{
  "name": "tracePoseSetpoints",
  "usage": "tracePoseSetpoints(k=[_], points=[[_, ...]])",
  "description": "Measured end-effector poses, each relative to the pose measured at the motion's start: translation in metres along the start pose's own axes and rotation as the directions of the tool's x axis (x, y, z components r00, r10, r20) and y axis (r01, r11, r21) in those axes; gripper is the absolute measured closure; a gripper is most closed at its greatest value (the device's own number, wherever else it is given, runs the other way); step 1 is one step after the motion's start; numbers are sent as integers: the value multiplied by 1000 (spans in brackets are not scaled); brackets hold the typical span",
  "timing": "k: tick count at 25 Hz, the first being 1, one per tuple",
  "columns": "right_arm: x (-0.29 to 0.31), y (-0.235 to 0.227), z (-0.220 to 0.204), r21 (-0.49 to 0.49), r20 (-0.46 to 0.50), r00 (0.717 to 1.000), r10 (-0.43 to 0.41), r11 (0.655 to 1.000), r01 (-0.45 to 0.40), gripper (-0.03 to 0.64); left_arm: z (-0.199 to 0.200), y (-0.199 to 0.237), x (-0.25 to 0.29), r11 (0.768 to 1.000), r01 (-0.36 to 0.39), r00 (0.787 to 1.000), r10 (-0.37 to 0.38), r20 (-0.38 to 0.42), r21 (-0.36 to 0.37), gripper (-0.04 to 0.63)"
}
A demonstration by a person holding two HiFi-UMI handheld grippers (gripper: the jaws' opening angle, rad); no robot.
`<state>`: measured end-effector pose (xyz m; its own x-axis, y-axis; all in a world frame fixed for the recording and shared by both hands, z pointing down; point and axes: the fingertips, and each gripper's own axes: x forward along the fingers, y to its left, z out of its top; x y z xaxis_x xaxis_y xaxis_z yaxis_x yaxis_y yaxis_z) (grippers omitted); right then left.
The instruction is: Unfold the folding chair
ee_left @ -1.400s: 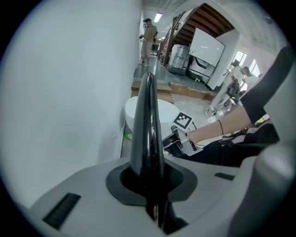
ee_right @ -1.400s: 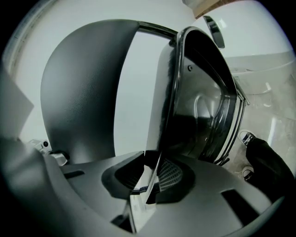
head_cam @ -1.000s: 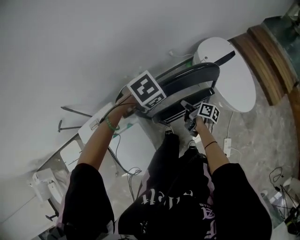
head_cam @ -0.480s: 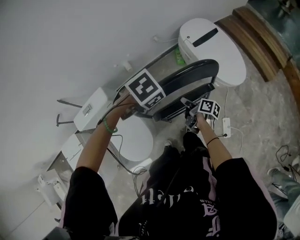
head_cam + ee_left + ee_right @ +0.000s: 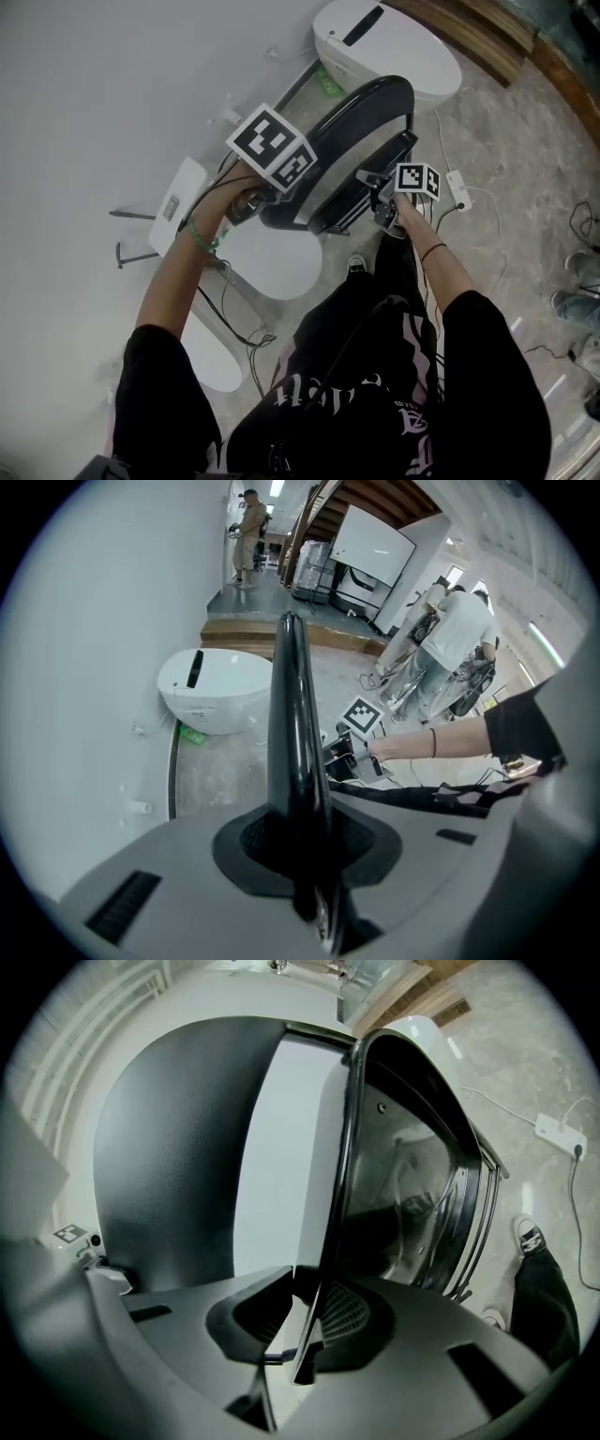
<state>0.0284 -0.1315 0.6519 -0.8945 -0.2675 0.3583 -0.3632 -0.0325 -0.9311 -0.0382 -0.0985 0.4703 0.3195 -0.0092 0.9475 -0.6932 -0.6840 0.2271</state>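
Note:
The folded black chair (image 5: 373,105) hangs upright between my two grippers, its curved frame tube and flat seat pressed together. My left gripper (image 5: 265,202) points steeply down and is shut on the glossy black frame tube (image 5: 291,714), which rises straight out of the left gripper (image 5: 315,892). Its jaws have just eased slightly wider, the tube still pinched between them. My right gripper (image 5: 373,190) is shut on the thin metal edge of the chair (image 5: 336,1204), which runs between the pads of the right gripper (image 5: 300,1335). The dark panel (image 5: 169,1147) fills the left of that view.
A white rounded appliance (image 5: 384,45) stands by the wall beyond the chair. A white round tabletop (image 5: 274,264) lies under my left arm. A power strip (image 5: 457,188) with cable lies on the stone floor. A wooden step (image 5: 487,37) runs at top right. People (image 5: 459,630) stand farther off.
The chair and both grippers have travelled along the wall. The white appliance has slid toward the top of the head view, and the round tabletop now lies under my left arm. Both grips are unchanged.

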Motion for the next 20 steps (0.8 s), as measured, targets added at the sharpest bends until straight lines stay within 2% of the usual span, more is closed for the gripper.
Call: tracePoseSetpoints(k=[4,8,11,14,20], points=[[-29,-15,-24,46,31,999,-25,999,24,546,0,-25,9,999,32,999,-32,-2,-7,533],[-74,-26,-51,71,99,995,0,997,-7,546,3,-67,17,999,31,999,-32,22,32,534],[-84,-34,-60,84,132,991,19,996,-31,546,2,-71,25,997,66,998,-66,9,47,534],[-86,-42,-69,85,135,990,31,995,-43,546,-2,-68,32,994,106,994,-106,8,32,526],[-133,-44,-93,90,140,987,76,992,-89,537,5,-90,24,997,77,997,-77,0,18,526]])
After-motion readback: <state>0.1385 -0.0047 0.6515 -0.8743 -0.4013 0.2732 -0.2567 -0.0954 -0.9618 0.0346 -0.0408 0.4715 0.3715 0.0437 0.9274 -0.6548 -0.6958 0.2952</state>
